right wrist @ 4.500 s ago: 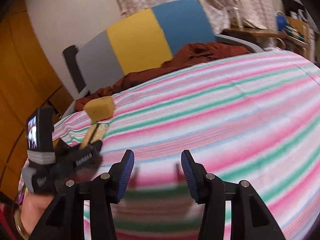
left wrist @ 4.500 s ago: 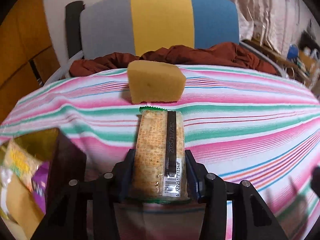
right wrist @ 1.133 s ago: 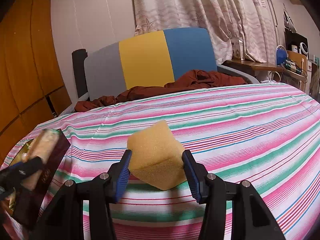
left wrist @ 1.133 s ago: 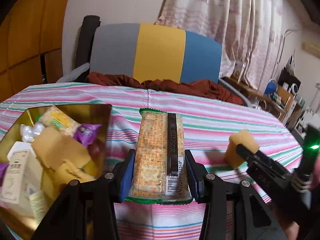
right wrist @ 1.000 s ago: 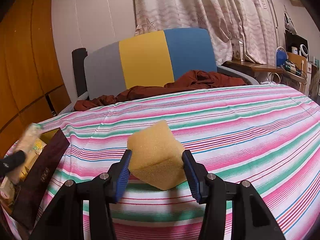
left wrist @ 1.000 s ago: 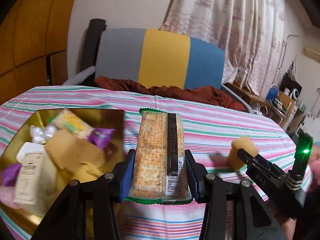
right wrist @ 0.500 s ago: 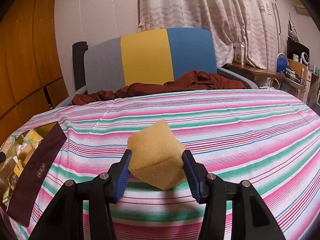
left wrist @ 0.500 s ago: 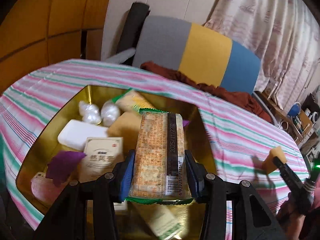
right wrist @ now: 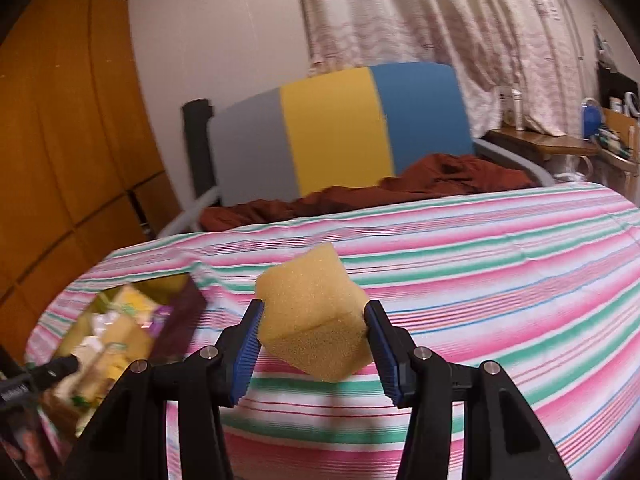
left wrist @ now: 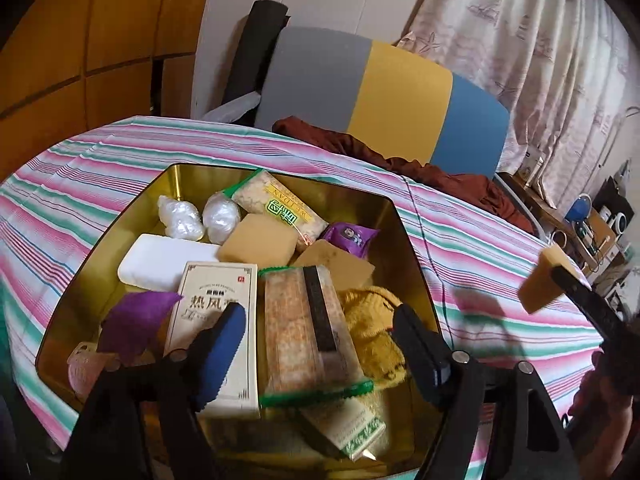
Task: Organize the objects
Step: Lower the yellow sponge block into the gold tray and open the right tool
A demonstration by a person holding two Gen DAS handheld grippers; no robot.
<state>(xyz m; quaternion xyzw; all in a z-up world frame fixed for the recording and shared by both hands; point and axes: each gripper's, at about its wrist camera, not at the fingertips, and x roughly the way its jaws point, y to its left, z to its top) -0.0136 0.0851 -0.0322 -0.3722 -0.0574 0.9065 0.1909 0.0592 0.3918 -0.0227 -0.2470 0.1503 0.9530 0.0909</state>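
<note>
Cracker pack (left wrist: 308, 332) lies between the just-opened left gripper (left wrist: 320, 344) jaws, lengthwise along them, over the tin (left wrist: 404, 236).
Right gripper (right wrist: 314, 346) clamps the sponge (right wrist: 312, 320); the tin sits to its left.

Left gripper (left wrist: 316, 350) above the gold box (left wrist: 404, 232), jaws just opened, clear of the cracker packet (left wrist: 304, 332) lying between them on the box's contents. At right, the right gripper (left wrist: 560, 276) holds a yellow sponge (left wrist: 538, 284) over the striped tabletop (left wrist: 480, 248).
</note>
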